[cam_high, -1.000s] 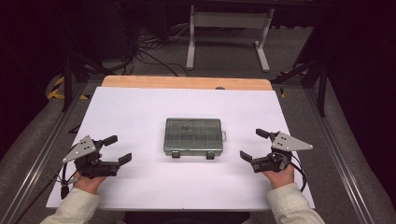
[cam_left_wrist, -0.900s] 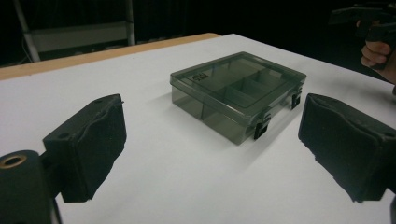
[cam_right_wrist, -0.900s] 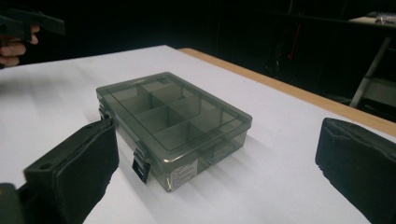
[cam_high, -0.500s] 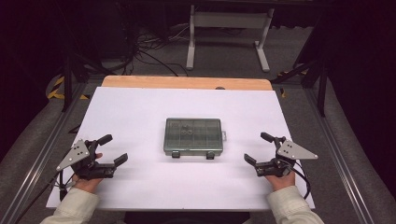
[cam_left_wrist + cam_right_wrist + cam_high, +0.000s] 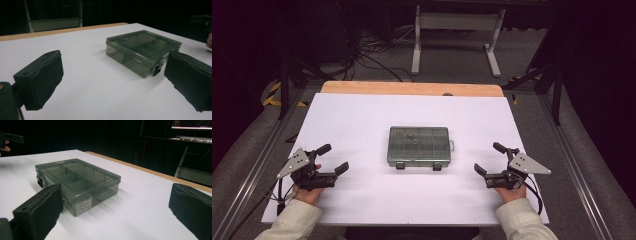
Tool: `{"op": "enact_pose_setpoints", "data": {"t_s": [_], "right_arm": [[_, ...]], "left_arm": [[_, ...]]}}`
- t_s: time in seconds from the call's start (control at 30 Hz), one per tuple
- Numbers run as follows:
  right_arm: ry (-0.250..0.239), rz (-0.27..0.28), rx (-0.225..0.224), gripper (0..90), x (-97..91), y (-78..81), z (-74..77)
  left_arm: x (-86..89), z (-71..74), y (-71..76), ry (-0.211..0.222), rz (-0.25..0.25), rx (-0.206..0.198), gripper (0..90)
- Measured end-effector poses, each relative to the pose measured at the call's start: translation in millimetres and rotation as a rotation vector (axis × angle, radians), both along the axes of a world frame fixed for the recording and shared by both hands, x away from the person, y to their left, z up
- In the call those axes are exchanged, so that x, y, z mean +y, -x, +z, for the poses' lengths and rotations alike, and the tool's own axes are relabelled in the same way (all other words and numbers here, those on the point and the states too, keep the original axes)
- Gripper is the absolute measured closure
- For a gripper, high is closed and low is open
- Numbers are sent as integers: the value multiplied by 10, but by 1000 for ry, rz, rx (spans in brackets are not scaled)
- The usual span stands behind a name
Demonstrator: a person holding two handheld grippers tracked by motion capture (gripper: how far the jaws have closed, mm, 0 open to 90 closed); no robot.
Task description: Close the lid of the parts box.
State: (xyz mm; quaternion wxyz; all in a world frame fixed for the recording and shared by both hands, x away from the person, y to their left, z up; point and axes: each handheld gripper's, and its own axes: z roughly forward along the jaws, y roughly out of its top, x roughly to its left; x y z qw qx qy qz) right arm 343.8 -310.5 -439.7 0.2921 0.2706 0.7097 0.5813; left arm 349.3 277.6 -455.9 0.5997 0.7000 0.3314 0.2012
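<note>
A smoky clear plastic compartment box lies shut in the middle of the white tabletop, its two latches facing the near edge. My left gripper rests low at the near left, pointing toward the box, well apart from it. Its jaws have just been opening and hold nothing. In the left gripper view the box sits ahead to the right of the open left gripper. My right gripper is at the near right, open and empty. In the right gripper view the box is ahead on the left, labelled end nearest, beyond the right gripper.
A wooden strip borders the table's far edge. Beyond it stand a white frame's legs and floor cables. Metal rails run along both sides. White surface lies all around the box.
My right gripper has sunk toward the table and drawn a little nearer the front edge. The left hand has barely shifted. The box has not moved.
</note>
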Motion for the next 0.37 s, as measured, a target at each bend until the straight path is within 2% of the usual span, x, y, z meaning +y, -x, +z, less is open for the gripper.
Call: {"op": "enact_pose_setpoints", "data": {"t_s": [0.1, 0.37], "right_arm": [[20, 7, -2, 0, 21, -1, -2], [21, 7, 4, 0, 19, -7, 1]], "left_arm": [[0, -1, 0, -14, 10, -1, 28], [-14, 4, 7, -19, 10, -13, 25]]}}
